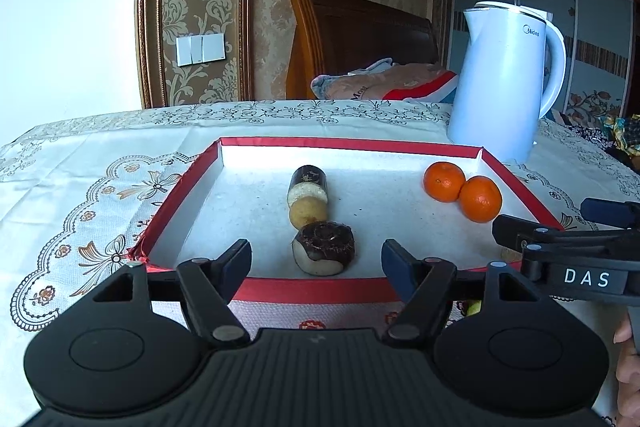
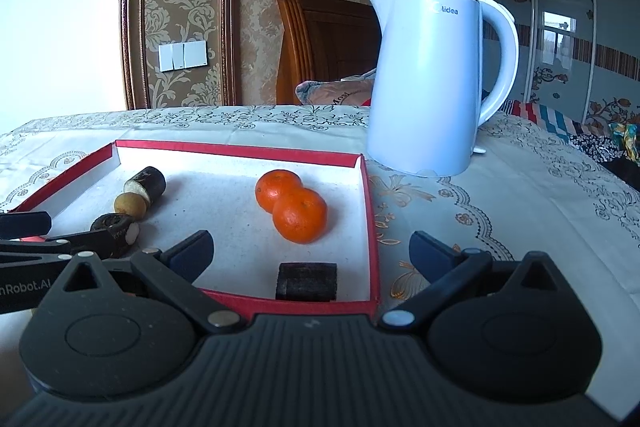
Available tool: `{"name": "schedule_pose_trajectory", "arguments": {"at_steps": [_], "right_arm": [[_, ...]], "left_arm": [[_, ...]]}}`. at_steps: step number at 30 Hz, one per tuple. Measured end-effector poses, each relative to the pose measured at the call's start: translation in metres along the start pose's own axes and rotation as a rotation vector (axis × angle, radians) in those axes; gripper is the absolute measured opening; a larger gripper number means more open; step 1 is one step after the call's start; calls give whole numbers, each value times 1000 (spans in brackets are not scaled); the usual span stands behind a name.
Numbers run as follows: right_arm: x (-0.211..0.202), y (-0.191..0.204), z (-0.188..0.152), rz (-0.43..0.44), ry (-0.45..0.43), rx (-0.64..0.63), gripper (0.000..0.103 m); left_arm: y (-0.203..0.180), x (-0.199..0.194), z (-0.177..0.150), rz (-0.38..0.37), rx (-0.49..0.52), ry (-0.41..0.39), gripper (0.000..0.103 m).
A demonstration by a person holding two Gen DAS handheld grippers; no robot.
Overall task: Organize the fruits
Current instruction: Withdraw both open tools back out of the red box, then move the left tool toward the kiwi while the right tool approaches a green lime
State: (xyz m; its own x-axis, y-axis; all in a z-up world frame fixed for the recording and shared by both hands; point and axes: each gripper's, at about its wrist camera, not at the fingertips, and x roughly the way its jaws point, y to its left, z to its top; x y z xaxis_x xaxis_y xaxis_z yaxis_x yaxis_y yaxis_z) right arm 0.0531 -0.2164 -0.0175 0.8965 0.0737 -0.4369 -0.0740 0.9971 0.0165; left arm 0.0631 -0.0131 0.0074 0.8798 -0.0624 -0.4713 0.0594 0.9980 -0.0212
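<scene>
A red-rimmed tray (image 1: 312,143) (image 2: 370,227) with a white floor lies on the table. Two oranges (image 1: 462,191) (image 2: 292,205) sit touching at its right side. A row of pastries runs down the middle: a dark roll (image 1: 308,177), a pale round cake (image 1: 308,213) and a chocolate doughnut (image 1: 324,247). A dark brown block (image 2: 307,281) lies by the near rim. My left gripper (image 1: 316,261) is open and empty, astride the doughnut. My right gripper (image 2: 312,251) is open and empty, above the near right corner of the tray.
A white electric kettle (image 1: 504,83) (image 2: 432,79) stands on the table behind the tray's right corner. A lace-patterned tablecloth (image 1: 80,195) covers the table. A wooden headboard (image 1: 352,39) and bedding lie beyond the far edge.
</scene>
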Motion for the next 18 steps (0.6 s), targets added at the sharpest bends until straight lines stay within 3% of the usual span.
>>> {"name": "schedule_pose_trajectory", "arguments": {"at_steps": [18], "right_arm": [[-21,-9,-6,13,-25,24,103]], "left_arm": [[6,-32,-20,-101,-6,32,72]]}}
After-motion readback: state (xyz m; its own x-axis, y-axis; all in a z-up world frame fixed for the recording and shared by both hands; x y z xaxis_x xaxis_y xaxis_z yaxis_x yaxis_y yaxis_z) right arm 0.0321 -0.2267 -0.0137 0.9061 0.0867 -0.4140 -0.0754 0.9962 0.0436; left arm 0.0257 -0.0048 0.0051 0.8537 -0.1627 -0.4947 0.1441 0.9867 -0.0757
